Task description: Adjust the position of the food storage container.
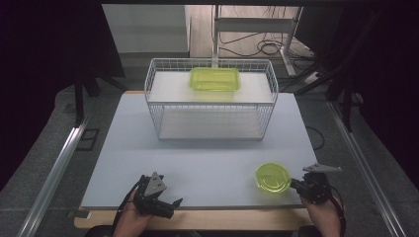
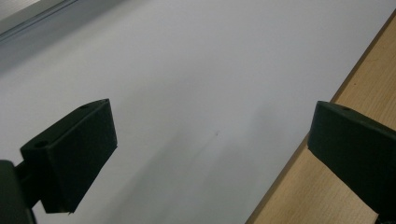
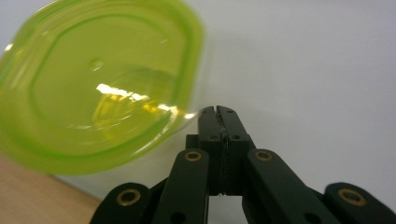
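A round lime-green plastic bowl (image 1: 272, 177) sits on the white tabletop (image 1: 207, 153) near its front right corner. My right gripper (image 1: 293, 184) lies low just right of it. In the right gripper view its black jaws are pressed together (image 3: 218, 113), with the tips right at the bowl's rim (image 3: 93, 88); I cannot tell whether they touch it. My left gripper (image 1: 171, 206) rests at the front left edge, held in a hand. Its jaws stand wide apart (image 2: 212, 140) over the bare white board and the wooden edge (image 2: 327, 196), with nothing between them.
A white wire basket rack (image 1: 211, 98) stands at the back middle of the table. A rectangular lime-green container (image 1: 215, 79) lies on its upper shelf. Metal rails run along the floor at both sides, and black curtains close in the left and right.
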The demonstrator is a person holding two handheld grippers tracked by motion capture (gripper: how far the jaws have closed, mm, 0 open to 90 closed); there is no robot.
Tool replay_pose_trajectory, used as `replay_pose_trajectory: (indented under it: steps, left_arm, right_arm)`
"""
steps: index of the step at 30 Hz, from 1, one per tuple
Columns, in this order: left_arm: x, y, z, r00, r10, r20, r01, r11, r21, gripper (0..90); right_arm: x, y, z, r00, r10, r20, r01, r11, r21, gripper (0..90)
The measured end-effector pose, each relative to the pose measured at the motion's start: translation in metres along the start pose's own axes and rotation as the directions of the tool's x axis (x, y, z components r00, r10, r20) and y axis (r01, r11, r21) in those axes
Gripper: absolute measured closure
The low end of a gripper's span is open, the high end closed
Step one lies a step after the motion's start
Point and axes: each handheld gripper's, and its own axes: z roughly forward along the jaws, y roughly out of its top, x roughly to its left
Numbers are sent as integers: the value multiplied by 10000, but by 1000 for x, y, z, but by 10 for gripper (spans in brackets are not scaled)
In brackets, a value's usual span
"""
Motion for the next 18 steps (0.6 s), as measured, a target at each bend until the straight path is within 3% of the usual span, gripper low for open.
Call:
replay_pose_trajectory:
  steps: [18]
  left_arm:
    - [0, 0, 1, 10000, 76, -1, -76, 9999, 71, 14]
  right_arm:
    - [26, 8, 21, 9923, -280, -1207, 328, 9987, 381, 888]
